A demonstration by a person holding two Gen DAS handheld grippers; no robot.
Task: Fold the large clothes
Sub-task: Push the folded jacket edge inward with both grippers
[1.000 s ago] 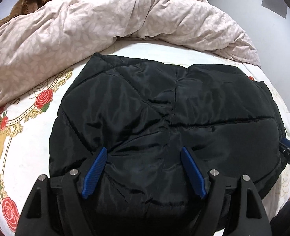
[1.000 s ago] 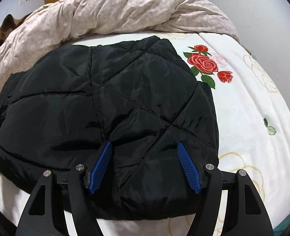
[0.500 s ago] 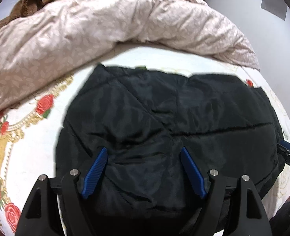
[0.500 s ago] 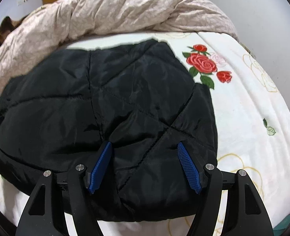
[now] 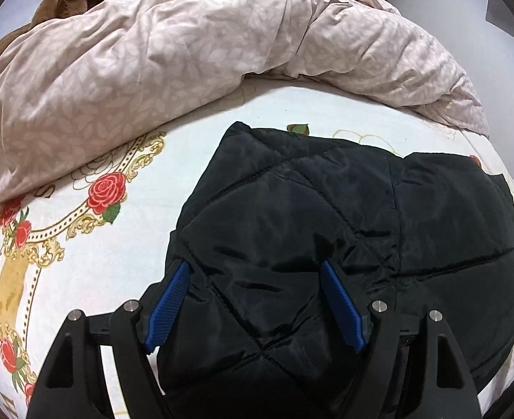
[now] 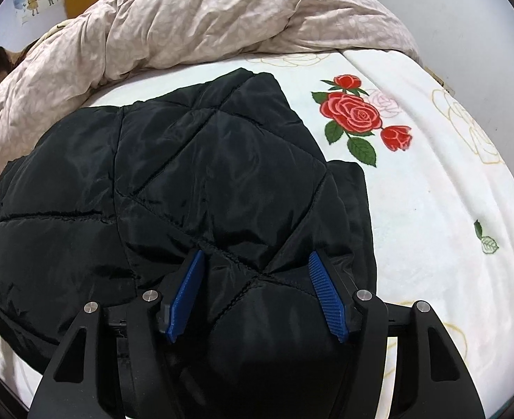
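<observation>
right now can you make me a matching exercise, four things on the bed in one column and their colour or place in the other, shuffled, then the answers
Things:
1. jacket
2. duvet
3. bedsheet
4. left gripper

Descriptions:
A. white with red roses
B. open, blue pads over the near edge of the black fabric
C. black, quilted, lying folded on the sheet
D. pale pink, bunched along the far side of the bed

Pairs: 1-C, 2-D, 3-A, 4-B

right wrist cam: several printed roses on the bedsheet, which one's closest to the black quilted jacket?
The large open red rose in the printed cluster on the white bedsheet, nearest the black quilted jacket. The smaller red bud lies farther right, the pale pink rose behind.
</observation>
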